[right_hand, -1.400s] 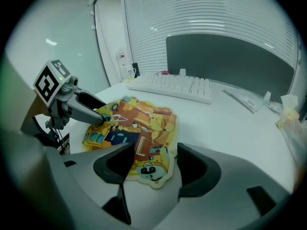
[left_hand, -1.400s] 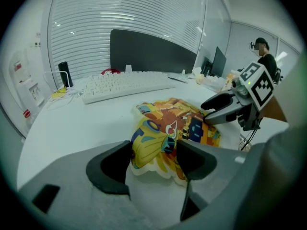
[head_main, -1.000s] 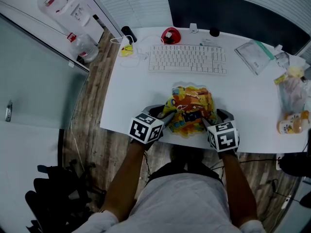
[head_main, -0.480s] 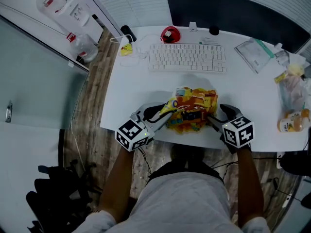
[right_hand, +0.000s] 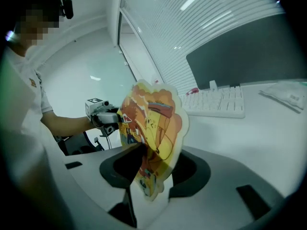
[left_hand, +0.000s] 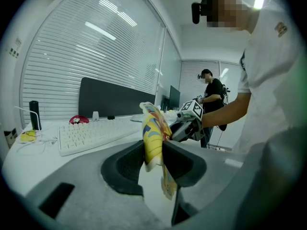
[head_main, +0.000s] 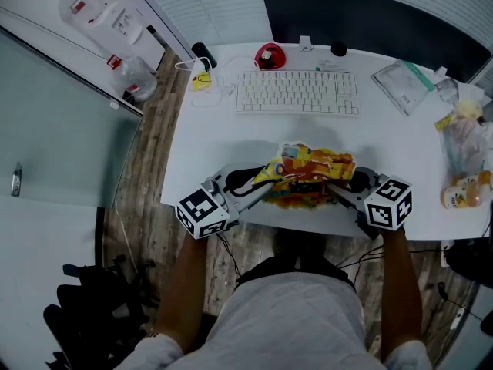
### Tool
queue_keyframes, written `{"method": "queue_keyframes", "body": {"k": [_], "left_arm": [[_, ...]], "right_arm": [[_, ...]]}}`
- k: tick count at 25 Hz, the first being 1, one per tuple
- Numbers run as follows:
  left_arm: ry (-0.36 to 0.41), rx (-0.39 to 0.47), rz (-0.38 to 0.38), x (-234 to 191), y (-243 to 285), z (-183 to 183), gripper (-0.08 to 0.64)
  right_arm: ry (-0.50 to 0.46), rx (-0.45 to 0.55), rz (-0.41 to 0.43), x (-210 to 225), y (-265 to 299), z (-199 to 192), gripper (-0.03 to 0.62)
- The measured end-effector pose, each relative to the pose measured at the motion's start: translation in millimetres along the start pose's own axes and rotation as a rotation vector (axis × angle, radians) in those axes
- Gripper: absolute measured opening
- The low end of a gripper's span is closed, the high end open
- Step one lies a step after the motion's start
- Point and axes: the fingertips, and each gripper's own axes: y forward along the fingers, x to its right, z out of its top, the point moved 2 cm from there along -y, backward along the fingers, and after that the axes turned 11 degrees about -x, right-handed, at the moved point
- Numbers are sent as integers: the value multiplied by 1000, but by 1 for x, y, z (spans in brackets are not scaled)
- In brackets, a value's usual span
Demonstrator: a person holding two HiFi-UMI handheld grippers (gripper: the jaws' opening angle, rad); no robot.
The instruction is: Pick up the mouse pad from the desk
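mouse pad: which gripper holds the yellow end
The left gripper; the right gripper has the orange end. Both have just been closing on the mouse pad.

Mouse pad (head_main: pixel 308 177) between left tool (head_main: pixel 264 183) and right tool (head_main: pixel 336 188), over desk (head_main: pixel 204 153) front edge; keyboard (head_main: pixel 296 92) behind.

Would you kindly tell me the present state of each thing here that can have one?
Orange and yellow cartoon-print mouse pad: raised off the white desk, tilted, gripped at both ends.
Left gripper: jaws have just been closing, shut on the mouse pad.
Right gripper: jaws have just been closing, shut on the mouse pad.
White keyboard: flat on the desk, untouched.
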Motion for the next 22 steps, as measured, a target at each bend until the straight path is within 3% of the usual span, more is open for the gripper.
{"method": "queue_keyframes", "body": {"k": [3,6,11,16,22], "left_arm": [[-2,-4,41,-5,-2,-1,141],[-7,-6,81,-11,-3,-2,161],[-6,-12,130,-16,-3,-1,202],[29,-23,190,-19,-4,4,232],[145,-50,255,-17,-3,14,285]], "right_arm": [[-23,54,6,-4,-8,5,94],[-86,92,2,-13,-15,13,49],[-243,125,-62,-28,-31,32,21],[-465,82,-182,-42,-48,51,18],[-555,58,-249,-45,-71,68,18]]}}
